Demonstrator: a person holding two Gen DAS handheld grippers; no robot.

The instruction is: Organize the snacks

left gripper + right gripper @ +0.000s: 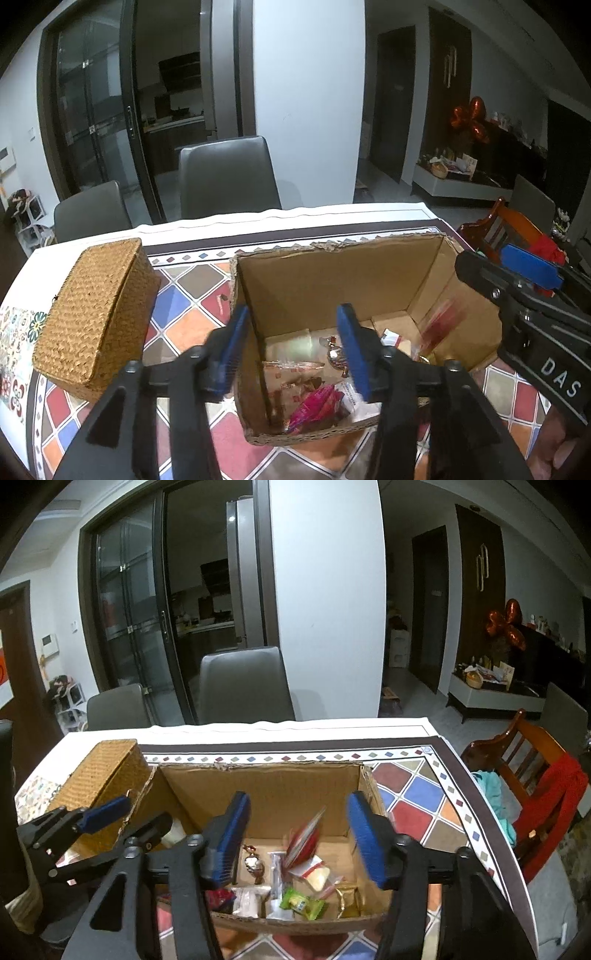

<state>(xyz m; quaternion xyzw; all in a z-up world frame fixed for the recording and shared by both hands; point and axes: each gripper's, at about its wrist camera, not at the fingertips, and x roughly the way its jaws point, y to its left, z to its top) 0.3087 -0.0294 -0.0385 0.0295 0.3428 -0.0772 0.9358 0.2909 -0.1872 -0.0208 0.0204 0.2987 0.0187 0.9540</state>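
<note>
An open cardboard box [325, 280] [258, 786] stands on the table with several wrapped snacks at its bottom: a pink packet [317, 404], a green candy [303, 904], a gold packet [349, 899]. A red packet [304, 840] is blurred in mid-air inside the box, below my right gripper [299, 843], which is open and empty; the packet also shows in the left wrist view [441, 323]. My left gripper [295, 350] is open and empty over the box's left wall. The right gripper [532, 273] shows at the right of the left wrist view.
A woven lidded basket [96, 314] [107, 775] sits left of the box on the patterned tablecloth [417, 801]. Grey chairs [227, 177] stand behind the table. A wooden chair with red cloth [535, 786] is at the right.
</note>
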